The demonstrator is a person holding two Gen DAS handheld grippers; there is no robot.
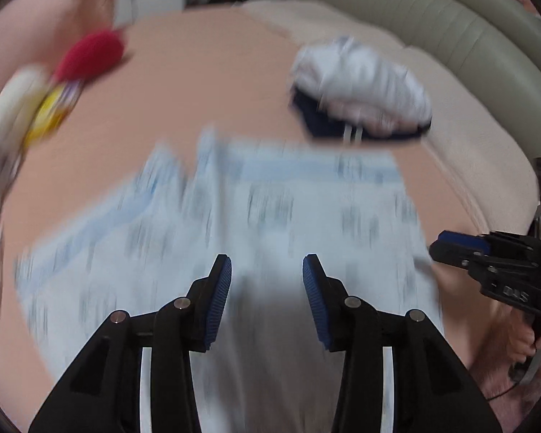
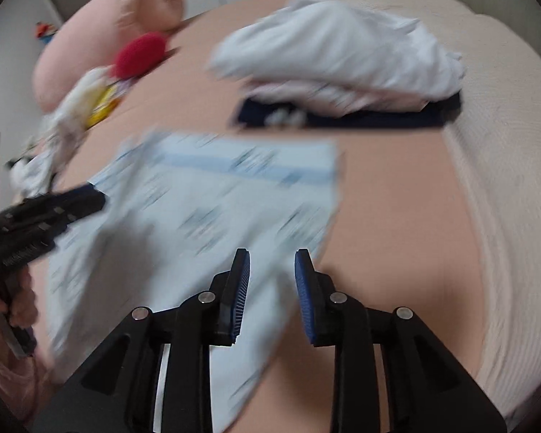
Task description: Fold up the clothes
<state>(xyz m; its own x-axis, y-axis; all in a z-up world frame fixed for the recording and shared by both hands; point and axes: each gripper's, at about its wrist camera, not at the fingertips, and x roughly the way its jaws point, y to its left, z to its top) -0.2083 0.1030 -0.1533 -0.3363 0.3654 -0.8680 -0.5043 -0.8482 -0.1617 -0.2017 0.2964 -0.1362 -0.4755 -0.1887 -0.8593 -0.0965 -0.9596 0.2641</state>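
A pale blue patterned garment (image 1: 234, 223) lies spread on the peach bed sheet (image 1: 205, 83), blurred by motion; it also shows in the right wrist view (image 2: 205, 209). My left gripper (image 1: 267, 274) is open above the garment's near part, holding nothing. My right gripper (image 2: 272, 270) is open over the garment's right edge, empty; it shows at the right in the left wrist view (image 1: 451, 243). The left gripper shows at the left in the right wrist view (image 2: 86, 195).
A pile of white, pink and navy clothes (image 2: 342, 72) lies further back on the bed. A red round object (image 2: 140, 54), a pink bolster (image 2: 108, 25) and crumpled white and yellow items (image 2: 86, 104) lie at the left. A beige blanket (image 2: 505, 180) covers the right side.
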